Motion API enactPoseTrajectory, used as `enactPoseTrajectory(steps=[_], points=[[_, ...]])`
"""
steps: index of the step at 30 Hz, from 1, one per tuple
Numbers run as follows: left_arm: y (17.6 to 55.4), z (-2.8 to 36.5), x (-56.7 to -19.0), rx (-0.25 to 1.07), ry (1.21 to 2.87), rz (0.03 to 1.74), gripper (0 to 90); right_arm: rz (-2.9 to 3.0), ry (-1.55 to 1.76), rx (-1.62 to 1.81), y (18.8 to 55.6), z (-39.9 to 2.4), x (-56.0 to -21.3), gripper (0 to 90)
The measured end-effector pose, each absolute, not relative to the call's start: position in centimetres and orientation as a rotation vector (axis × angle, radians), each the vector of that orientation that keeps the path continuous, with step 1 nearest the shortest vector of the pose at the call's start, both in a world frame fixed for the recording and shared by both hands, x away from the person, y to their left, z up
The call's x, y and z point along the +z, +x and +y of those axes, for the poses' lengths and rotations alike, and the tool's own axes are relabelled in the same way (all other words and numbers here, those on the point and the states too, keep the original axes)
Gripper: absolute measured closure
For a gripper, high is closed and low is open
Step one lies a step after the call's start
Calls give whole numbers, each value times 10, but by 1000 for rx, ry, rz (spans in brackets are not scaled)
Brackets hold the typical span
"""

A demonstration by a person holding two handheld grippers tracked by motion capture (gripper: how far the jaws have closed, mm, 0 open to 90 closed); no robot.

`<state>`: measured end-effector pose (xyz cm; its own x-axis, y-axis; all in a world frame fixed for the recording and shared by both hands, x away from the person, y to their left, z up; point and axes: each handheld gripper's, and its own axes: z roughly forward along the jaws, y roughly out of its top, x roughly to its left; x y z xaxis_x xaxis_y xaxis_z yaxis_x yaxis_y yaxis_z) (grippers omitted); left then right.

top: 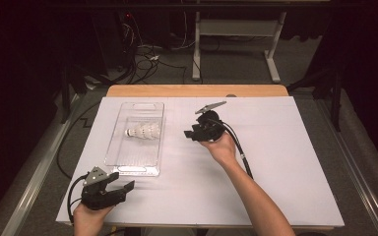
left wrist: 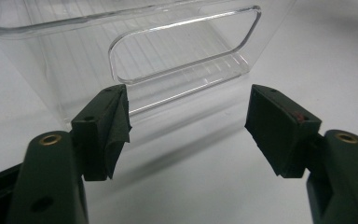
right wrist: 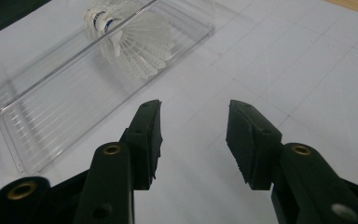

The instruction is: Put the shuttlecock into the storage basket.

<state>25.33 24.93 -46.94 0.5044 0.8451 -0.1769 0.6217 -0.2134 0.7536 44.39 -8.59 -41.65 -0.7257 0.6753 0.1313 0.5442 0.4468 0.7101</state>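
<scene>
High view: shuttlecock (top: 142, 132) lies in the clear tray (top: 123, 162); right gripper (top: 193, 133), jaws parted and empty, should approach its cork squarely.

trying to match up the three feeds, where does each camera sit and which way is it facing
High view: above the person's side, looking forward and down at the white table; both forearms and tools show.
Left gripper view: on the left tool, facing the clear plastic tray's handle end; open jaws.
Right gripper view: on the right tool, facing the white feathered shuttlecock.
All share the tray.

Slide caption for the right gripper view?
Open right gripper facing white feathered shuttlecock lying in clear plastic tray.
</scene>
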Motion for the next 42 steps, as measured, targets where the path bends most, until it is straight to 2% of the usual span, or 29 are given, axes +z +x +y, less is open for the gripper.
enactPoseTrajectory(steps=[42], points=[[252, 252, -469, 345, 1915, 1217, 302, 2467, 1111, 1122, 435, -123, -412, 547]])
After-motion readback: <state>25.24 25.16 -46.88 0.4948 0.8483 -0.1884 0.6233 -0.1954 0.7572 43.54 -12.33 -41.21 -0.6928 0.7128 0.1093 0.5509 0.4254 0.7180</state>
